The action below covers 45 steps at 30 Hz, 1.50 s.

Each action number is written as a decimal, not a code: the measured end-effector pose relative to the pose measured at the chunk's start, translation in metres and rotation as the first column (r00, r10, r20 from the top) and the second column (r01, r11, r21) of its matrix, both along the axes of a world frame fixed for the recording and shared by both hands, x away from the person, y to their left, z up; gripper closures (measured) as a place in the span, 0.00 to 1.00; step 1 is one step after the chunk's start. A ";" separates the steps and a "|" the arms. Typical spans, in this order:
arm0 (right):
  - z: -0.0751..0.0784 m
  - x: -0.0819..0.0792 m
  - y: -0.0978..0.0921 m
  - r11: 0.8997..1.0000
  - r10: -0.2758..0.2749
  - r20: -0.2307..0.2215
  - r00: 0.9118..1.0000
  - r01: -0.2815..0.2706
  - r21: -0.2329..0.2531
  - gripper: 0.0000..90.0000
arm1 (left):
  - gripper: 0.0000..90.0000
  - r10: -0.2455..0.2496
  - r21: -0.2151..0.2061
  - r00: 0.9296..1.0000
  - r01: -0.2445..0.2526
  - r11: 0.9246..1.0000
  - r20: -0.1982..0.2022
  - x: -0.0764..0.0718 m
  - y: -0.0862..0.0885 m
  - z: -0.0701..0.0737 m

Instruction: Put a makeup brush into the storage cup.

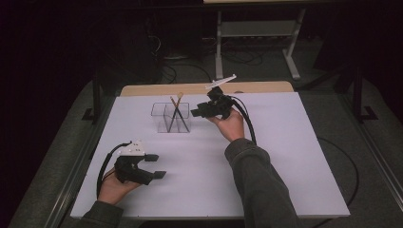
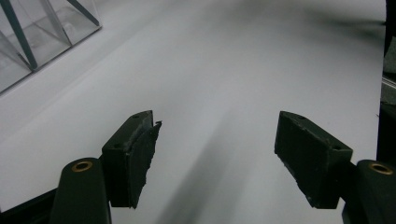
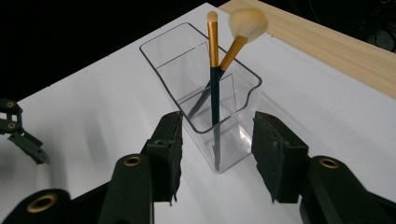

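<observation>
Now my right gripper (image 3: 217,156) spread wide just before the clear organizer (image 3: 205,100) at mid-table, two makeup brushes (image 3: 214,70) standing crossed inside, my left gripper (image 2: 217,158) parted, empty, well apart over white table (image 1: 285,142)

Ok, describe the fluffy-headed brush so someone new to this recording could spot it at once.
On the white table, find the clear plastic organiser near the far edge, in front of the right hand-held gripper. Two brushes lean crossed in its nearer compartment. The fluffy brush has a wide, pale puff of bristles, while the slim brush ends in a small rounded tip.
</observation>
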State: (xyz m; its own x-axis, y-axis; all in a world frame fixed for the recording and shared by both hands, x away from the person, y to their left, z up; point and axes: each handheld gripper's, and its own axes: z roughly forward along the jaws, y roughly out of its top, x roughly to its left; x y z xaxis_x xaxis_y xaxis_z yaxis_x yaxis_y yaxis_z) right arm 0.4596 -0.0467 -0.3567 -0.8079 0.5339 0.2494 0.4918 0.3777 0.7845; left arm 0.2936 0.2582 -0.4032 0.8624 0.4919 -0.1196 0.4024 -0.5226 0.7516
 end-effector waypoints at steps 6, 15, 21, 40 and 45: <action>0.003 -0.004 -0.004 1.000 0.005 0.014 1.000 -0.005 0.000 0.55 | 0.31 0.002 0.003 1.000 -0.002 1.000 0.000 0.000 0.001 -0.001; -0.001 -0.012 -0.014 1.000 -0.008 0.006 1.000 0.008 0.005 0.50 | 0.30 0.018 0.005 1.000 -0.018 1.000 -0.007 0.000 0.002 0.000; -0.002 -0.015 -0.022 1.000 -0.015 0.002 1.000 0.015 0.008 0.48 | 0.30 0.015 0.013 1.000 -0.015 1.000 -0.004 0.000 0.001 -0.001; -0.007 -0.026 -0.043 0.999 -0.034 0.001 0.999 0.034 0.007 0.45 | 0.29 0.016 0.009 1.000 -0.016 1.000 -0.005 0.000 0.001 -0.001; -0.008 -0.029 -0.046 0.999 -0.041 -0.001 0.999 0.041 0.009 0.44 | 0.29 0.015 0.005 1.000 -0.015 1.000 -0.004 0.001 0.002 -0.001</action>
